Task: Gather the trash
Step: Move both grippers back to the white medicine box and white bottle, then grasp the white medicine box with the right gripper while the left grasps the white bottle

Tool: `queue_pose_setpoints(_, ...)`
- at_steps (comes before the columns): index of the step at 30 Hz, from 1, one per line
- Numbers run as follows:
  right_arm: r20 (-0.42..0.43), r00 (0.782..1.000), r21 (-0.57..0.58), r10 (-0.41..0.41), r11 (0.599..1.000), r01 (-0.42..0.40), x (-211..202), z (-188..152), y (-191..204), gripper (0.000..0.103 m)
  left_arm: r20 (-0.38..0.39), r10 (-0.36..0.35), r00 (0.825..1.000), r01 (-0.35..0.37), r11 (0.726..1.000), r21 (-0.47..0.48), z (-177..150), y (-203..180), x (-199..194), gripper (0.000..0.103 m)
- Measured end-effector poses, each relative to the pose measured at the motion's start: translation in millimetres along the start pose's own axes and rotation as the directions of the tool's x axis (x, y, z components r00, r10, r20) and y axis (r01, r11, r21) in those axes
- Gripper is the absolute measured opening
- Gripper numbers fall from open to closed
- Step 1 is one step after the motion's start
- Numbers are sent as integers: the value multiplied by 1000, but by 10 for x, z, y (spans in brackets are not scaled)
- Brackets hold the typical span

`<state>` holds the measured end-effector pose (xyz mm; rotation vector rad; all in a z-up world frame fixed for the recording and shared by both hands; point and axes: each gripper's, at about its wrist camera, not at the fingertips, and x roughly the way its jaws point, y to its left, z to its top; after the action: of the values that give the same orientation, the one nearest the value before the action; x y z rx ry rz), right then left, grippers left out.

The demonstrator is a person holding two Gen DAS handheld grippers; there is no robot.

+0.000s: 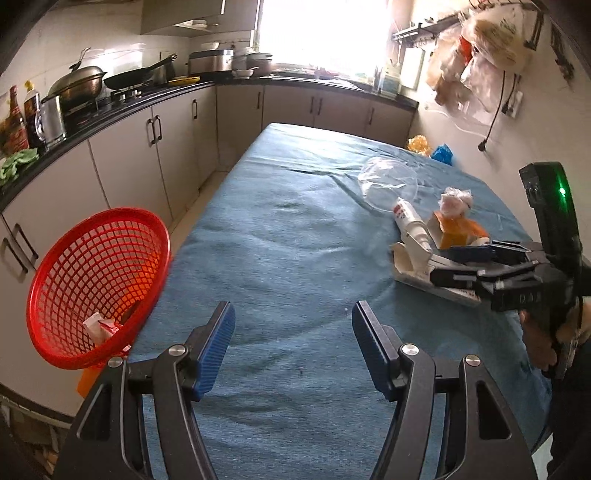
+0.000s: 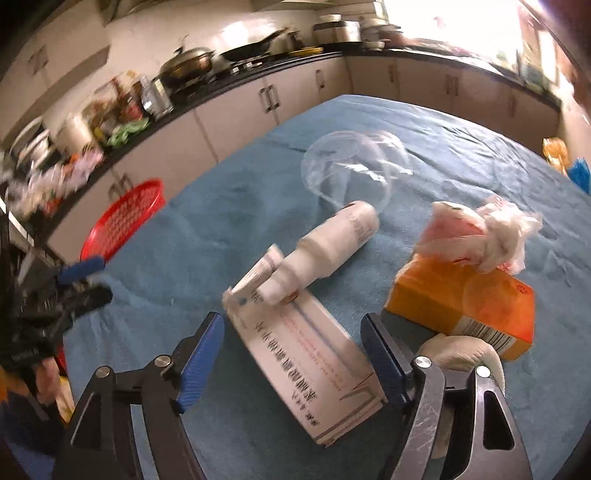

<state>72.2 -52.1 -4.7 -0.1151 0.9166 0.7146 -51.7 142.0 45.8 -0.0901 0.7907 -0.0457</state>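
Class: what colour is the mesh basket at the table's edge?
Red; the basket shows best in the left wrist view.

The counter clutter (image 2: 55, 173) is motion-blurred, and the white box's (image 2: 310, 354) print is unreadable.

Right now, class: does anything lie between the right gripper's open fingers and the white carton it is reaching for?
Nothing visible does. The right gripper is open with the white carton already between its fingers. A white spray bottle rests on the carton's far end, and an orange box sits close beside the right finger.

Bright window (image 1: 325, 33) above grey cabinets (image 1: 147, 147) and black countertop (image 1: 110, 110).
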Motion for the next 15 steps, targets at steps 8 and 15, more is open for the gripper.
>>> queue_pose_setpoints(8,-67,998,-228,8,973,-23,63,-187,463,78,-12,-13,1000,14,1000,25,127,-146,-31,66)
queue_pose_setpoints(15,-28,995,-168,-93,982,87,202,-162,470,78,1,4,1000,-4,1000,15,288,-233,-49,66)
